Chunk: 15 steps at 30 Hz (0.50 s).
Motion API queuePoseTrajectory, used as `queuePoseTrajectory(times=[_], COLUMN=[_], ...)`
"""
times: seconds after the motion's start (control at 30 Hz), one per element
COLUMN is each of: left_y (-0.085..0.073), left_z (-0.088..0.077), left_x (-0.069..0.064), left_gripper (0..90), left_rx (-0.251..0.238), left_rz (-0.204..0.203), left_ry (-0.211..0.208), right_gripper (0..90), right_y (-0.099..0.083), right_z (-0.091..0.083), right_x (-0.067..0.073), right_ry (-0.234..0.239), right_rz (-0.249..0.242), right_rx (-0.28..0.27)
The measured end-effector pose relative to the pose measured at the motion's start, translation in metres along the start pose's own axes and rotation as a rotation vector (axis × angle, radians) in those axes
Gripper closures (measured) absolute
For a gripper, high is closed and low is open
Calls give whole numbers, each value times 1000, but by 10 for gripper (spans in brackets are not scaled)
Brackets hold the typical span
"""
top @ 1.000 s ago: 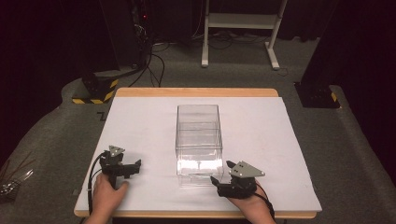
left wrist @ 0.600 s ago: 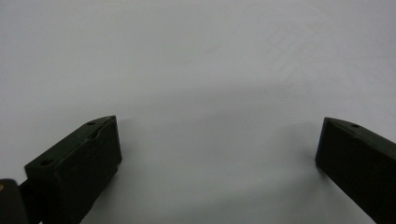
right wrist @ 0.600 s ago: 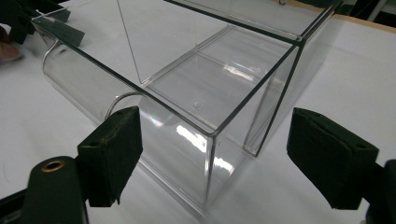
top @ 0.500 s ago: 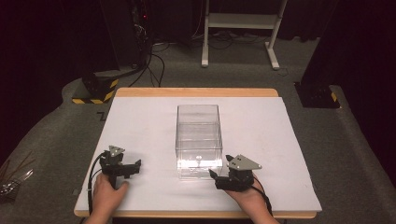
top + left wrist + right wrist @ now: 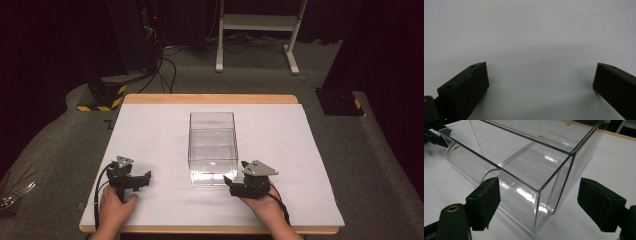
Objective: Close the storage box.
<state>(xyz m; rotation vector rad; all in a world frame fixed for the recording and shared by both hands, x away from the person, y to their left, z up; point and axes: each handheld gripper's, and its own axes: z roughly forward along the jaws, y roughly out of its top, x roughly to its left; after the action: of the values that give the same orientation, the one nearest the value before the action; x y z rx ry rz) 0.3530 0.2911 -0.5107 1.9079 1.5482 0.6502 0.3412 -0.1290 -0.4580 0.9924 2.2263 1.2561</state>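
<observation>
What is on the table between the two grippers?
Just bare white table cover, in the high view; the clear plastic box stands farther back, beside the right gripper, not the left gripper.

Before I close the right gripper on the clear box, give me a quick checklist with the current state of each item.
1. Right gripper jaws open: ok.
2. Box corner between the right jaws: ok, near corner sits in the gap.
3. Pads clear of the box walls: ok, no contact seen.
4. Box upright on the table: ok.
5. Left gripper open and away from the box: ok.
6. Box empty: ok, nothing seen through its clear walls.
</observation>
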Motion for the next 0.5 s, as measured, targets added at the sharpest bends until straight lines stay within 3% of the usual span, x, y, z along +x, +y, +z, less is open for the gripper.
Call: queuePoseTrajectory(times=[0.5], left_y=[0], left_z=[0], left_x=[0], left_gripper=[5], left_rx=[1], left_rz=[0], left_ry=[0], right_gripper=[194], right_y=[4], right_z=[14], right_x=[-9], right_ry=[-36], right_rz=[14], right_rx=[-4])
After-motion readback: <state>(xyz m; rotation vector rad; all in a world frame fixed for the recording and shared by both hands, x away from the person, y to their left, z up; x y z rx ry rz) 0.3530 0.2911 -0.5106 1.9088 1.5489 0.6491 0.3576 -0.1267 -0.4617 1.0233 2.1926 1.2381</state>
